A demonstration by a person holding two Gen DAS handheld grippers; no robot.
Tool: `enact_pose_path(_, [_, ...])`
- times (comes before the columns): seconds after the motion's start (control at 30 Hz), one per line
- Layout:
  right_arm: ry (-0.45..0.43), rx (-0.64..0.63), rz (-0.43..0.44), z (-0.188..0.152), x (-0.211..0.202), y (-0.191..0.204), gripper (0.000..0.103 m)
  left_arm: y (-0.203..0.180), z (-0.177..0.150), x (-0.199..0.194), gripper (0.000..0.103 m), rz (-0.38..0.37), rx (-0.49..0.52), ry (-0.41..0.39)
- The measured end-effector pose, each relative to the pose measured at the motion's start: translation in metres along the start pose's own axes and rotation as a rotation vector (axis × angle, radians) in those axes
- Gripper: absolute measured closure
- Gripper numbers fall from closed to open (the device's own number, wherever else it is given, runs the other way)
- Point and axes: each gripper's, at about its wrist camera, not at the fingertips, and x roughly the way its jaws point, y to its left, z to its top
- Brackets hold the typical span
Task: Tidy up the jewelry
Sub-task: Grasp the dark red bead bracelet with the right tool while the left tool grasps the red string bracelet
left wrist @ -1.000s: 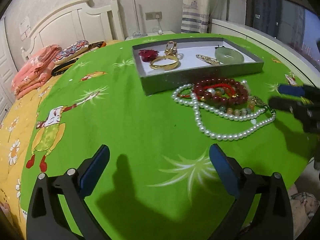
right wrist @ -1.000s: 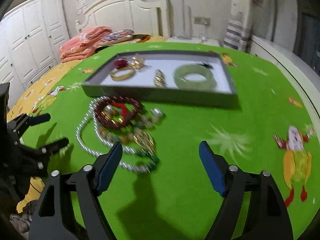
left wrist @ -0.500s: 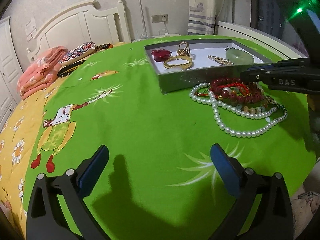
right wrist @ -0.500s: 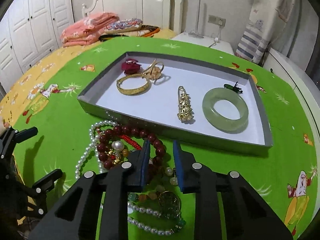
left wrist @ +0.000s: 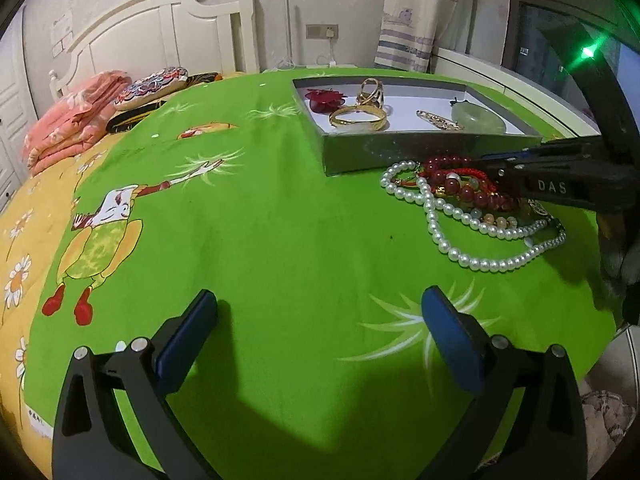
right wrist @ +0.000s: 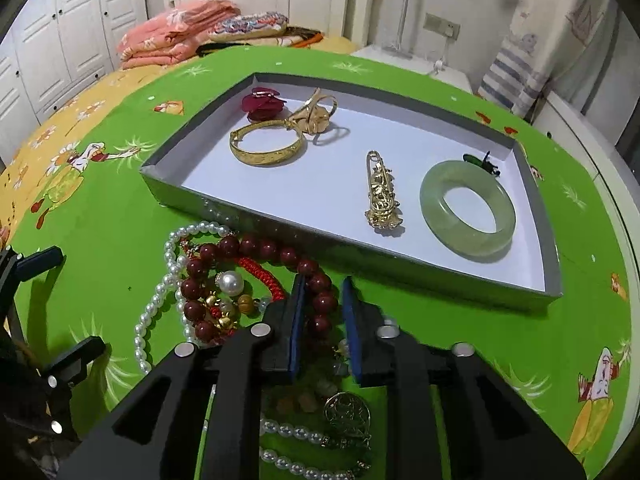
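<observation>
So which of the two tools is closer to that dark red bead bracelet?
The right tool: its fingers straddle the red bead bracelet in the pile beside the tray. The left tool hovers open over bare green cloth, well away from it.

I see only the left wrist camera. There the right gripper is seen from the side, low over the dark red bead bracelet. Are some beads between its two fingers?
Observer: Yes. In the right wrist view, one strand of the dark red bead bracelet runs between the blue pads of the right gripper.
Operator: Do the pads press on the beads?
Observer: I cannot tell. A thin gap shows beside the right pad.
Operator: Is there free floor in the grey tray?
Observer: Yes. In the grey tray, bare white floor lies between the gold bangle and the gold filigree pin.
</observation>
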Motion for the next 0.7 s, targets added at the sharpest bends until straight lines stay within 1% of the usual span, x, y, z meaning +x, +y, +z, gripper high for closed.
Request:
enact_pose_path(0.1, [-0.038,-0.055,-0.054,-0.004,-0.005,0.012,0.091,-0.001,0.0,0.0,0.004,0.003,0.0,0.003])
enact_pose_path(0.17, [-0.078,-0.06,-0.06,-0.004,-0.013,0.014,0.091,-0.001,0.001,0.0,0.004,0.003,0.001,0.009])
enact_pose_path(0.43, [-0.278,-0.11,-0.115,-0.005,-0.074,0.02,0.091,-0.003,0.001,-0.001,0.004,0.02,-0.005,0.029])
enact_pose_path(0.53, [-0.348,-0.122,-0.153,-0.008,-0.096,0.022,0.091,-0.008,0.002,-0.003,0.004,0.041,0.02,0.028])
enact_pose_path(0.6, [-0.395,-0.114,-0.176,-0.011,-0.113,0.017,0.091,-0.015,0.003,-0.006,0.005,0.059,0.061,0.02])
enact_pose_path(0.7, [-0.438,-0.079,-0.187,-0.019,-0.136,0.003,0.091,-0.025,0.005,-0.012,0.005,0.046,0.106,-0.009])
